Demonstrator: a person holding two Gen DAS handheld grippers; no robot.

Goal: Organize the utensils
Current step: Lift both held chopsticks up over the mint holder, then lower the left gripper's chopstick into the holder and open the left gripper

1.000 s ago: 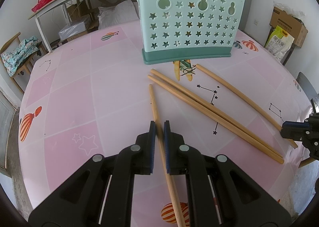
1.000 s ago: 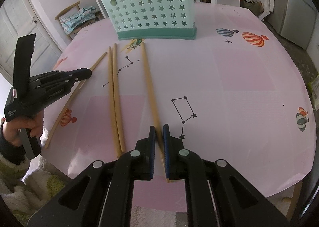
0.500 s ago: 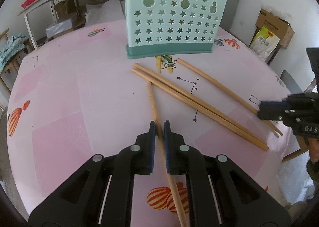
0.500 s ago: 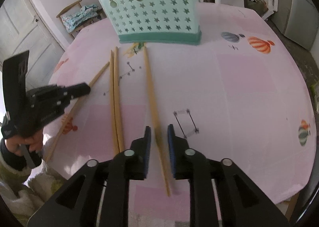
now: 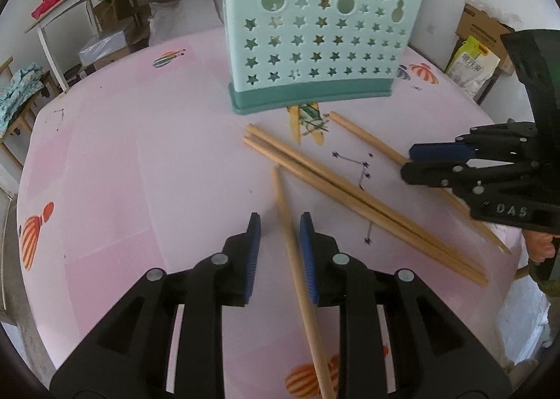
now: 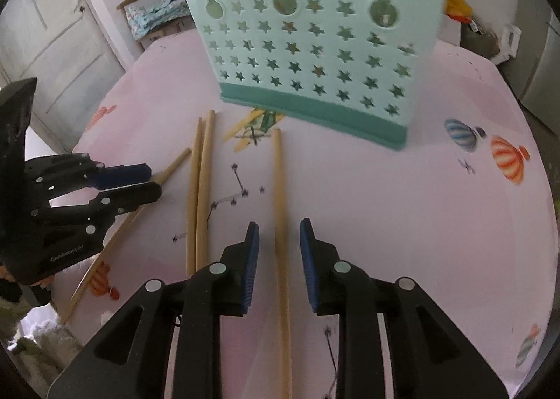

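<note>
- Left wrist view: My left tongs (image 5: 279, 252) have just been opening. A second ago their blue pads were clamped on a chopstick (image 5: 297, 269); now they stand parted, and it lies loose between them on the pink counter (image 5: 140, 171), close against the right-hand pad, though I cannot tell if it touches. Its far tip rests against a pair of chopsticks (image 5: 350, 189) lying side by side. A fourth chopstick (image 5: 367, 138) lies farther right, running under the right tongs (image 5: 407, 161), which now sit closer in this view than before. The teal utensil holder (image 5: 315, 42) stands upright beyond all four sticks.
- Right wrist view: My right tongs (image 6: 279, 255) have likewise just been opening. Their pads were shut on the single chopstick (image 6: 280, 206) a second ago and now stand clear of it on both sides, so it lies free on the counter, pointing toward the holder (image 6: 315, 49). The pair (image 6: 199, 189) lies just to its left, and the left tongs (image 6: 154, 178) hover over the outermost stick (image 6: 115, 241).
- Meaning for the task: I judge both sticks released and straightened on the counter, not yet stowed. All four chopsticks remain outside the holder, so each still needs lifting and dropping in.
</note>
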